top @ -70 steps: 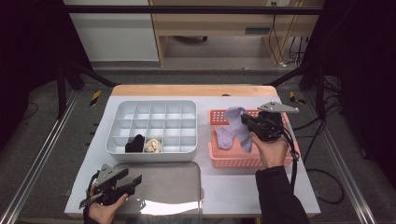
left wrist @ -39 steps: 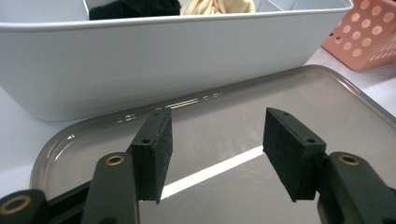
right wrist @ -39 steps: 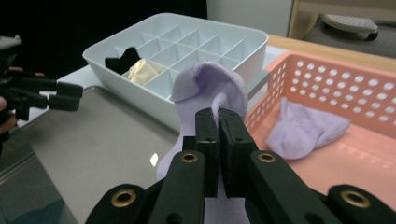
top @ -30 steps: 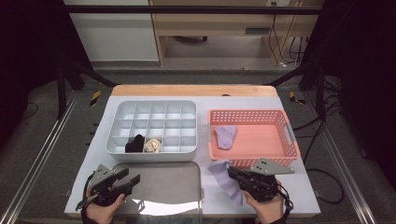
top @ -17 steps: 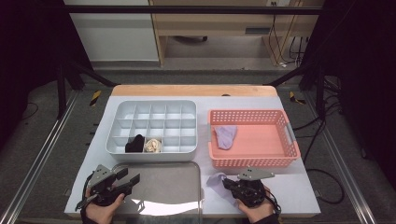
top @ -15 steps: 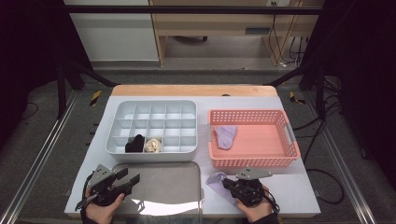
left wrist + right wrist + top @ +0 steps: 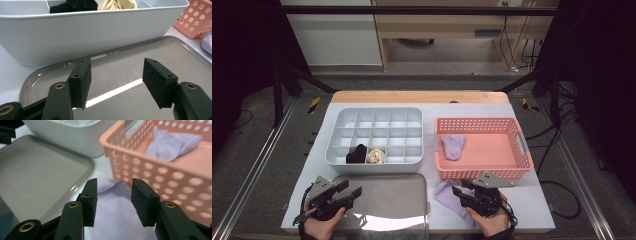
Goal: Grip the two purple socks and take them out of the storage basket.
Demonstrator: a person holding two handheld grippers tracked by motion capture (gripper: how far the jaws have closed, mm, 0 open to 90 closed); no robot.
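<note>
Right tool — freshly parted — above lilac sock on table

High view: fixed overhead, facing forward and down across the whole counter. Left gripper view: low, close above the steel tray, facing the grey organiser. Right gripper view: low, close, facing the pink basket. Shared by both close views: tray, organiser, basket.
</note>
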